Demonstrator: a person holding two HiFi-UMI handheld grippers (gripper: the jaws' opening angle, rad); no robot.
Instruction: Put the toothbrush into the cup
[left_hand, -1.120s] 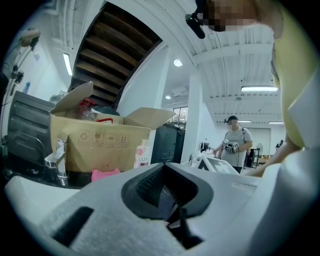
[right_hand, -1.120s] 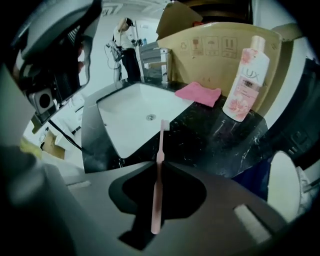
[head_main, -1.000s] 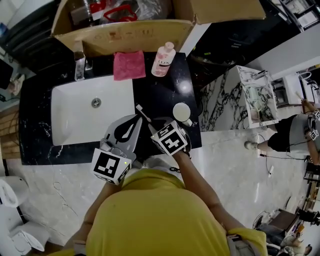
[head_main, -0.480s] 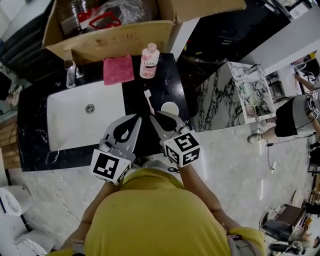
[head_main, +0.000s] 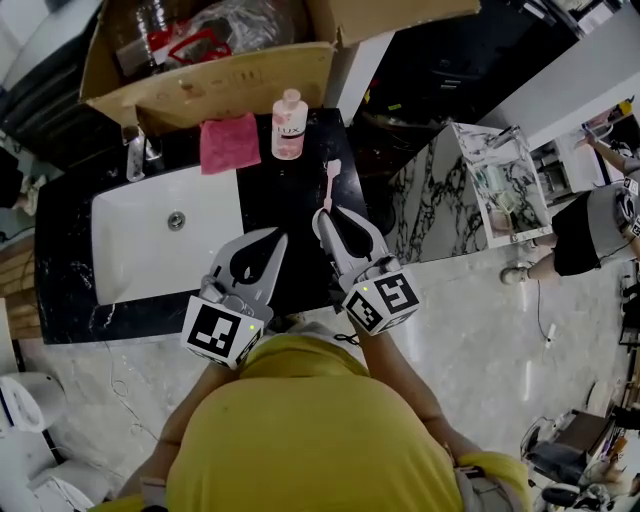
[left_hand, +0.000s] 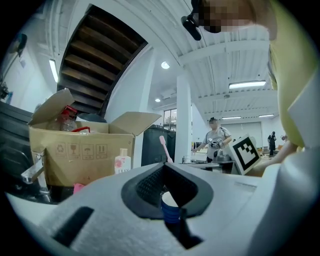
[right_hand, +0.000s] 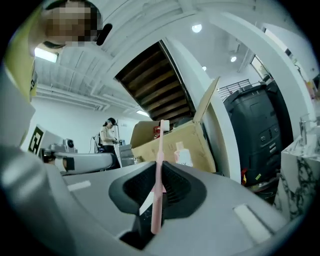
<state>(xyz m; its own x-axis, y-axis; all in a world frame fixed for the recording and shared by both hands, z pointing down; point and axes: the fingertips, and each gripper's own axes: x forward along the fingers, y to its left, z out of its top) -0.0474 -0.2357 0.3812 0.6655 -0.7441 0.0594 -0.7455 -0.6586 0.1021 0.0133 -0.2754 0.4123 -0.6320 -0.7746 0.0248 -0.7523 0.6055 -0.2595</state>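
Nearest the person, the left gripper (head_main: 277, 237) hangs with fingers together, holding nothing. Beside it, the right gripper (head_main: 325, 212) has its fingers clamped on the slim pink plastic toothbrush (right_hand: 159, 170), bristles upward, probably for lowering handle-first. The small blue cup with a white inside (left_hand: 170, 206) shows beyond, over the black stone bench (head_main: 270, 190).

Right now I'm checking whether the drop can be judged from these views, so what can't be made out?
- Cup: absent from the head view, probably under the right gripper; the left gripper view shows only a sliver through the fingers of the left gripper.
- Toothbrush: in the head view only its brush end shows; the right fingers cover the handle.
- Cardboard box: contents cut off by the head view's top edge.
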